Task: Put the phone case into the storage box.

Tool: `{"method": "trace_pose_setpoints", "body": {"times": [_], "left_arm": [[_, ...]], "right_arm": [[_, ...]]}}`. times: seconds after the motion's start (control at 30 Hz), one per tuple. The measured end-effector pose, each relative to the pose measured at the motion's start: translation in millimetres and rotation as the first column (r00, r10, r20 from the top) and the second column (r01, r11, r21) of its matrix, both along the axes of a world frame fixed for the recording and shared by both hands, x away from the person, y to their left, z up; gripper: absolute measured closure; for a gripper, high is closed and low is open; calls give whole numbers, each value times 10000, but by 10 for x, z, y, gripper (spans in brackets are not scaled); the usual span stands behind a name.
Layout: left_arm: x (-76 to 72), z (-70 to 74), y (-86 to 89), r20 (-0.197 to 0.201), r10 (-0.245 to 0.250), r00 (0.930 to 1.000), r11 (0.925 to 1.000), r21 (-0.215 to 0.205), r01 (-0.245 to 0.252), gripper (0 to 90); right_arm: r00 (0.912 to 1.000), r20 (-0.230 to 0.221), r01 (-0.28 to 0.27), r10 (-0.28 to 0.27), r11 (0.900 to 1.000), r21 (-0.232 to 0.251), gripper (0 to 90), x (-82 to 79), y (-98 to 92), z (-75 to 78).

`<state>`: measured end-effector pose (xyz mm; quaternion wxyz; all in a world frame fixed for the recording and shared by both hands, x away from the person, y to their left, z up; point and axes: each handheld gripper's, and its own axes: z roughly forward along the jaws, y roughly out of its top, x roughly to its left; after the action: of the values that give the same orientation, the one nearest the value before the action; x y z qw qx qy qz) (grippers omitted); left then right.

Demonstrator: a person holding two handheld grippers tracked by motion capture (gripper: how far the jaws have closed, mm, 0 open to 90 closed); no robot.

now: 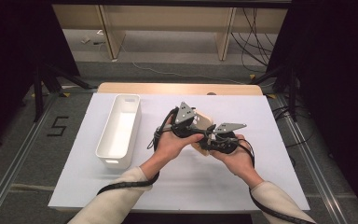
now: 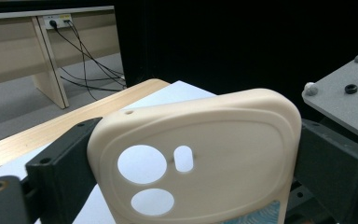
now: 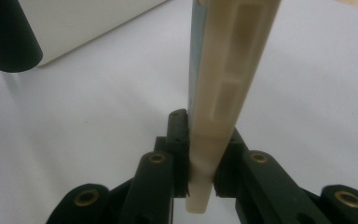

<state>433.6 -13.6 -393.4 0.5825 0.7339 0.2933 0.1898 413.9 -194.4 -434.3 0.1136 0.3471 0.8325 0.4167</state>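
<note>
Over the white table (image 1: 261, 121), the right gripper (image 3: 200, 172) was clamped on the thin edge of a cream phone case (image 2: 200, 158). The left gripper (image 2: 191, 186) had its jaws wide across the case's flat width, seemingly touching both sides. A white bin (image 1: 120, 130) stood nearby.

Bright, even overhead light on the table (image 1: 261, 186), dark surroundings, close-ups softly blurred.
</note>
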Motion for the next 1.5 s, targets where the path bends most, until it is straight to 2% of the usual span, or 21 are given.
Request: {"method": "trace_pose_setpoints", "body": {"times": [0.27, 0.53, 0.97, 1.07, 1.17, 1.37, 1.5], "left_arm": [[-1, -3, 7, -66, 72, 10000, 9999, -133, -73, 86], [-7, 17, 17, -64, 74, 10000, 9999, -69, -74, 101], [2, 41, 46, -40, 86, 10000, 9999, 99, -85, 111], [3, 39, 53, -23, 106, 9999, 9999, 121, -105, 112], [9, 47, 66, -9, 133, 9999, 9999, 99, -132, 112], [11, 74, 126, 55, 201, 9998, 9998, 96, -201, 112], [-13, 85, 183, 82, 213, 9997, 9997, 108, -214, 112]], "right_arm": [[10000, -16, 39, -39, 10000, 79, 801, 0, 1, -2], [9999, 98, 74, -76, 9998, 202, 778, 1, 4, -12], [9982, 591, 71, -86, 9996, 266, 695, -1, 14, -12], [9979, 613, 177, -196, 9994, 308, 597, 1, 13, -14], [9977, 618, 243, -277, 9981, 558, 460, 15, -3, -9], [9966, 765, 216, -302, 9936, 1108, 254, 7, -55, 15], [9955, 943, -147, 26, 9918, 1272, 157, -34, -91, 21]]}}
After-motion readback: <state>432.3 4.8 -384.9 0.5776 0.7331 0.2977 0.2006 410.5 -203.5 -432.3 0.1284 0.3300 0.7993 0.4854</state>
